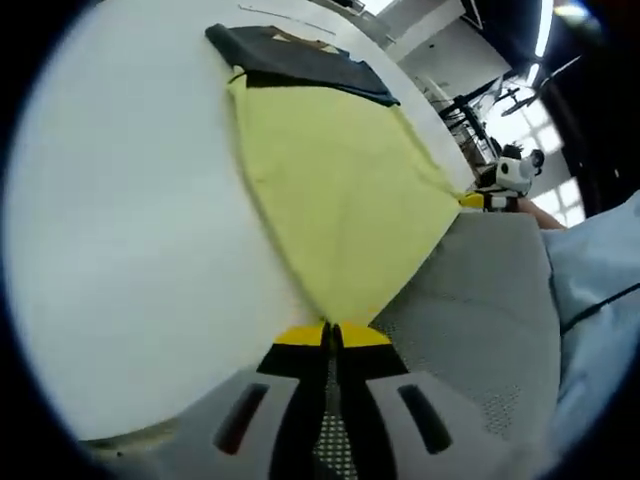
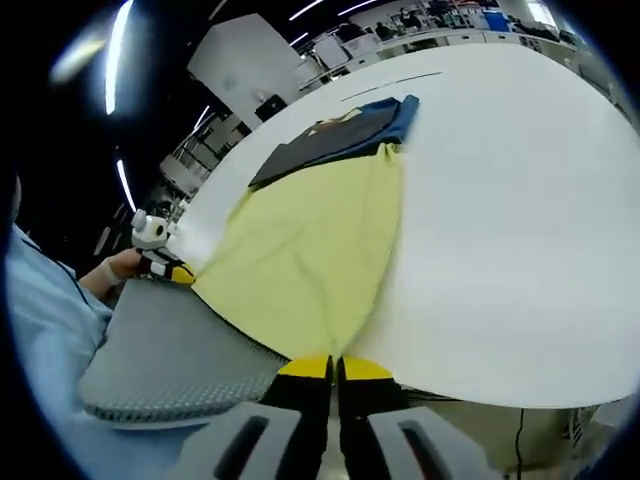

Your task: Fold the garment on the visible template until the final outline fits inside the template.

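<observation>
**Both grippers pinch the near edge of a yellow garment**

Left gripper view: the left gripper (image 1: pixel 332 338) rises from the bottom with its yellow-tipped jaws pressed together on the near corner of the yellow garment (image 1: pixel 340 205). The cloth fans away from the jaws across a white table (image 1: pixel 120 230). At its far end lies a dark garment (image 1: pixel 295 58), touching or overlapping the yellow one. To the right a grey mesh pad (image 1: pixel 480 300) hangs at the table's edge, beside a person's pale blue sleeve (image 1: pixel 600 290). The other gripper shows small at the right, at the garment's other near corner.

Right gripper view: the right gripper (image 2: pixel 336 368) has its jaws closed on the yellow garment's near corner. The cloth stretches away toward the dark garment. The left gripper appears at the left, by a hand. I cannot make out any template outline.

Likely risks: each grip catches little cloth, so a corner could slip out mid-fold. Uneven lifting could skew the fold, and dragging could disturb the dark garment.
</observation>
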`<state>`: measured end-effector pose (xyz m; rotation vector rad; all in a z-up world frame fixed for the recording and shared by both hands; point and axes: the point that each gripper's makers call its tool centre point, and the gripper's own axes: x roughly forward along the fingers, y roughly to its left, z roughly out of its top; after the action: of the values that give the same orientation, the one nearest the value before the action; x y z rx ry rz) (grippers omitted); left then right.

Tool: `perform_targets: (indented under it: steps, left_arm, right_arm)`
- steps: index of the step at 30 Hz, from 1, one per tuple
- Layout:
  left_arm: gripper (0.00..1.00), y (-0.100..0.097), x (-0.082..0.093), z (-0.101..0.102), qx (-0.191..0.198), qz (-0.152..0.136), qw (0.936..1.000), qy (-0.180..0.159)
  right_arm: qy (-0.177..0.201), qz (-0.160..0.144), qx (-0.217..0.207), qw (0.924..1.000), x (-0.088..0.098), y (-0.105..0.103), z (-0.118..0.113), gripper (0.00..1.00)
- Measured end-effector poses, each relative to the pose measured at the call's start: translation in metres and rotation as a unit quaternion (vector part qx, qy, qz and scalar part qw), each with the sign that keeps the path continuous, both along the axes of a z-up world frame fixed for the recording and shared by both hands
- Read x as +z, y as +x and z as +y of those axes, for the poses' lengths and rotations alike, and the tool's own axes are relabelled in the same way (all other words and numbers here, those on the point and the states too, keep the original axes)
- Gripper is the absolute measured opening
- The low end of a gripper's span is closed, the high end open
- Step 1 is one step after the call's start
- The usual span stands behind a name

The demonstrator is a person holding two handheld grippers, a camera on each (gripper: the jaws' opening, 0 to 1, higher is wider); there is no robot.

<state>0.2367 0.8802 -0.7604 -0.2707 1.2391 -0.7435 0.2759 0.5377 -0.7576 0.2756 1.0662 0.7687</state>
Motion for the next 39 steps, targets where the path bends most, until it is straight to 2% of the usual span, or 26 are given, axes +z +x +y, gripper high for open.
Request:
perform_targets:
  steps: [2, 3, 4, 7, 10, 14, 16, 17, 19, 23, 27, 29, 30, 35, 39]
  left_arm:
    - [0.0, 0.007, 0.011, -0.002, 0.01, -0.011, 0.9997, -0.017]
    - [0.0, 0.014, 0.021, -0.006, 0.021, -0.019, 0.9987, -0.041]
    - [0.0, 0.017, 0.026, -0.006, 0.029, -0.022, 0.9981, -0.051]
    - [0.0, 0.032, 0.04, 0.001, 0.039, -0.035, 0.997, -0.057]
    - [0.0, 0.06, 0.064, 0.0, 0.06, -0.071, 0.9915, -0.09]
    - [0.0, 0.1, 0.089, 0.003, 0.08, -0.115, 0.9839, -0.111]
    - [0.0, 0.12, 0.094, 0.008, 0.079, -0.134, 0.9829, -0.099]
    - [0.0, 0.123, 0.095, 0.008, 0.078, -0.138, 0.9826, -0.097]
    - [0.0, 0.142, 0.102, 0.009, 0.081, -0.154, 0.9799, -0.097]
    - [0.0, 0.177, 0.113, 0.01, 0.095, -0.177, 0.9738, -0.105]
    - [0.0, 0.212, 0.115, 0.016, 0.111, -0.198, 0.9692, -0.096]
    - [0.0, 0.228, 0.118, 0.017, 0.125, -0.211, 0.9645, -0.098]
    - [0.0, 0.234, 0.119, 0.018, 0.128, -0.214, 0.9632, -0.1]
    - [0.0, 0.272, 0.12, 0.027, 0.165, -0.242, 0.9508, -0.101]
    - [0.0, 0.294, 0.117, 0.031, 0.192, -0.244, 0.9445, -0.109]
  right_arm:
    - [0.022, -0.004, -0.014, 0.9997, 0.013, 0.006, 0.003, 0.0]
    - [0.03, -0.005, -0.021, 0.9993, 0.018, 0.009, 0.003, 0.0]
    - [0.039, -0.005, -0.027, 0.9989, 0.023, 0.012, 0.004, 0.0]
    - [0.063, -0.015, -0.043, 0.9969, 0.041, 0.027, 0.006, 0.0]
    - [0.093, -0.038, -0.057, 0.9933, 0.064, 0.051, 0.01, 0.0]
    - [0.102, -0.073, -0.05, 0.9909, 0.085, 0.085, 0.016, 0.0]
    - [0.102, -0.082, -0.048, 0.9902, 0.09, 0.101, 0.017, 0.0]
    - [0.104, -0.089, -0.047, 0.9895, 0.093, 0.109, 0.018, 0.0]
    - [0.111, -0.103, -0.05, 0.9872, 0.1, 0.135, 0.021, 0.0]
    - [0.11, -0.126, -0.046, 0.9849, 0.109, 0.168, 0.029, 0.0]
    - [0.098, -0.158, -0.032, 0.9821, 0.118, 0.202, 0.037, 0.0]
    - [0.087, -0.169, -0.029, 0.9814, 0.12, 0.219, 0.04, 0.0]
    - [0.079, -0.184, -0.021, 0.9795, 0.122, 0.229, 0.042, 0.0]
    - [0.056, -0.208, -0.021, 0.9763, 0.122, 0.268, 0.044, 0.0]
    - [0.043, -0.22, -0.023, 0.9742, 0.118, 0.292, 0.045, 0.0]
